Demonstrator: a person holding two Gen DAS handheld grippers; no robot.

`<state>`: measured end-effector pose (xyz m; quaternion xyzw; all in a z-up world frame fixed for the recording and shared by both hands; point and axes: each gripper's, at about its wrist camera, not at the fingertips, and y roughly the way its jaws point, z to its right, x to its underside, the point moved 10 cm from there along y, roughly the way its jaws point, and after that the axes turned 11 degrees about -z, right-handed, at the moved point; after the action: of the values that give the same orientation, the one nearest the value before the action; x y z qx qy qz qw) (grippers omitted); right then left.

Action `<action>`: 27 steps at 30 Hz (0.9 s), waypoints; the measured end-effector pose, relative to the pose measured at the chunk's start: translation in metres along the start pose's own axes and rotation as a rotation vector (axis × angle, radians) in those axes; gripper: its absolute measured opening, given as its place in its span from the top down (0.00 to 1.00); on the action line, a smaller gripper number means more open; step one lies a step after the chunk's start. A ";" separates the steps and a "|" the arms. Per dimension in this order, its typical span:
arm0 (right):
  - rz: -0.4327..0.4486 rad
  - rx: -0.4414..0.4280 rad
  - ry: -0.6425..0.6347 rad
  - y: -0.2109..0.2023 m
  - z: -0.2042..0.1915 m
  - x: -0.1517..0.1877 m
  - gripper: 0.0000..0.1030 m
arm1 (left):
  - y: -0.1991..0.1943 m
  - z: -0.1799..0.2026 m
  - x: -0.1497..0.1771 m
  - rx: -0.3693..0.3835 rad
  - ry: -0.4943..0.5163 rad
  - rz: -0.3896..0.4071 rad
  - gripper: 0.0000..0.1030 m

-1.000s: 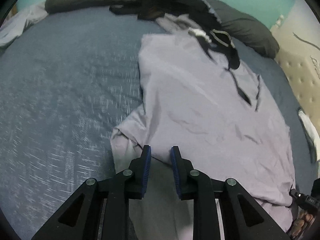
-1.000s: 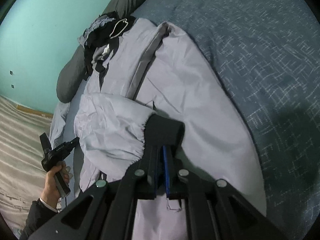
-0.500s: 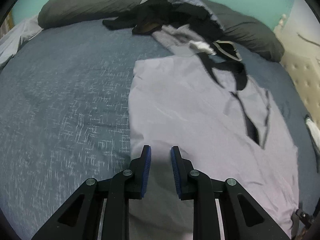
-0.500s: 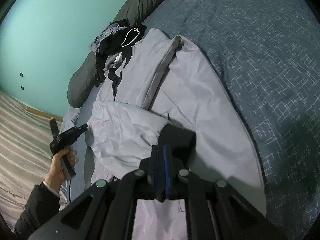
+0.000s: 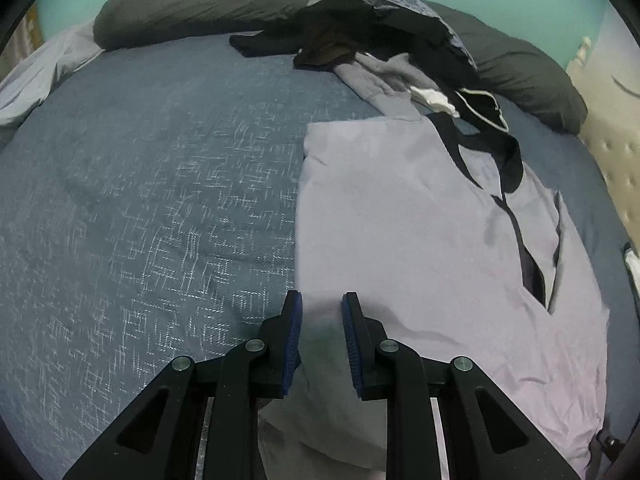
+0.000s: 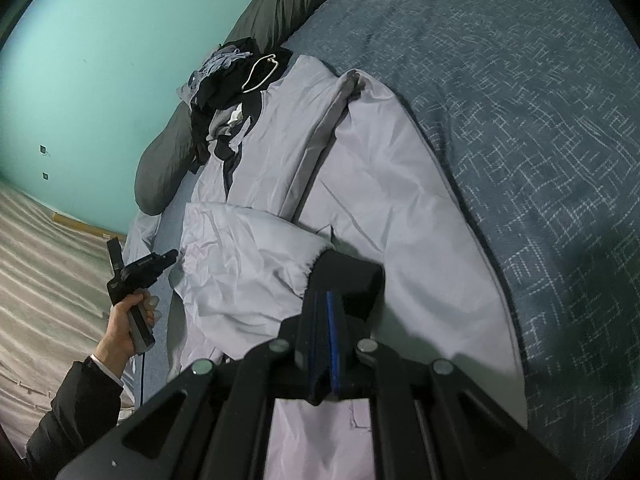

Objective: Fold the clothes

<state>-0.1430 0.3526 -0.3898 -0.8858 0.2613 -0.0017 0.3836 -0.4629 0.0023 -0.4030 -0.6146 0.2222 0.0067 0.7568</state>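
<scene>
Bedspread (image 5: 140, 200): blue-grey with a white cross-hatch weave; covers the bed and fills the left half of the left wrist view.
Left gripper (image 5: 322, 320): jaws part-way open, blue pads apart with nothing pinched between them; it hovers over the near left edge of the jacket.
Jacket (image 5: 420, 240): pale lilac-grey with black trim, lying spread on the bedspread, right of centre in the left wrist view; front opening shows as a dark slit.
Clothes pile (image 5: 360, 32): dark and grey garments heaped past the jacket's collar, against the grey pillows (image 5: 200, 0).
Left hand (image 6: 128, 320): dark-sleeved, holding the left gripper's handle at the bed's edge, seen from the right wrist view.
Sleeve cuff (image 6: 348, 276): black, at the end of a crumpled sleeve folded across the jacket.
Right gripper (image 6: 326, 300): jaws closed tight on the sleeve cuff.
</scene>
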 end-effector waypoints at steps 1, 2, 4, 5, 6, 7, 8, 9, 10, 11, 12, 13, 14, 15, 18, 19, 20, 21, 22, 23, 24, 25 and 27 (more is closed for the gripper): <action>0.000 0.000 0.001 0.000 0.000 0.000 0.94 | 0.003 -0.001 0.004 -0.001 0.003 -0.012 0.78; 0.001 -0.002 0.003 0.000 0.000 0.000 0.94 | 0.005 -0.002 0.009 -0.006 0.008 -0.021 0.78; 0.002 -0.004 0.004 -0.001 0.000 0.000 0.94 | 0.009 -0.008 0.018 -0.005 0.007 -0.033 0.75; 0.003 -0.005 0.004 -0.002 0.001 0.000 0.94 | 0.010 -0.011 0.024 0.003 0.001 -0.039 0.74; 0.004 -0.004 0.003 -0.002 0.001 0.000 0.94 | 0.011 -0.014 0.029 0.011 -0.005 -0.045 0.74; 0.005 -0.004 0.003 -0.002 0.001 0.000 0.94 | 0.007 -0.017 0.031 0.018 -0.012 -0.041 0.74; 0.005 -0.005 0.004 -0.003 0.001 -0.001 0.94 | 0.002 -0.018 0.032 0.024 -0.019 -0.034 0.74; 0.006 -0.007 0.006 -0.003 0.001 -0.001 0.94 | -0.003 -0.020 0.032 0.029 -0.026 -0.027 0.74; 0.007 -0.008 0.007 -0.003 0.000 -0.001 0.94 | -0.008 -0.021 0.032 0.036 -0.027 -0.018 0.74; 0.009 -0.010 0.006 -0.004 0.000 -0.001 0.94 | -0.013 -0.022 0.032 0.044 -0.025 -0.009 0.74; 0.012 -0.011 0.006 -0.005 -0.001 -0.002 0.94 | -0.018 -0.023 0.032 0.047 -0.017 -0.001 0.74; 0.014 -0.012 0.005 -0.005 -0.001 -0.002 0.94 | -0.021 -0.024 0.033 0.047 -0.008 0.002 0.74; 0.015 -0.013 0.005 -0.006 -0.002 -0.003 0.94 | -0.022 -0.026 0.034 0.052 -0.006 -0.001 0.74; 0.017 -0.015 0.004 -0.006 -0.002 -0.003 0.94 | -0.022 -0.028 0.036 0.059 -0.006 -0.006 0.74; 0.015 -0.015 0.004 -0.006 -0.003 -0.002 0.94 | -0.021 -0.034 0.040 0.074 -0.007 -0.019 0.74; 0.015 -0.015 0.005 -0.006 -0.002 -0.002 0.94 | -0.020 -0.036 0.042 0.073 -0.008 -0.021 0.74; 0.016 -0.015 0.005 -0.006 -0.002 -0.002 0.94 | -0.019 -0.038 0.043 0.073 -0.013 -0.021 0.74; 0.017 -0.015 0.006 -0.006 -0.002 -0.002 0.94 | -0.019 -0.040 0.044 0.080 -0.020 -0.018 0.74; 0.018 -0.015 0.006 -0.006 -0.002 -0.003 0.94 | -0.019 -0.041 0.046 0.100 -0.027 -0.014 0.74; 0.018 -0.014 0.006 -0.006 -0.002 -0.003 0.94 | -0.020 -0.041 0.048 0.114 -0.028 -0.011 0.74; 0.018 -0.014 0.006 -0.006 -0.001 -0.003 0.94 | -0.021 -0.040 0.050 0.126 -0.025 -0.007 0.74; 0.017 -0.013 0.006 -0.006 -0.001 -0.002 0.94 | -0.021 -0.038 0.051 0.145 -0.021 -0.009 0.74; 0.016 -0.012 0.006 -0.006 -0.001 -0.002 0.94 | -0.021 -0.033 0.052 0.173 -0.010 -0.013 0.74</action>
<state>-0.1426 0.3563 -0.3850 -0.8858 0.2696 0.0001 0.3776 -0.4210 -0.0467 -0.4065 -0.5483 0.2141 -0.0143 0.8083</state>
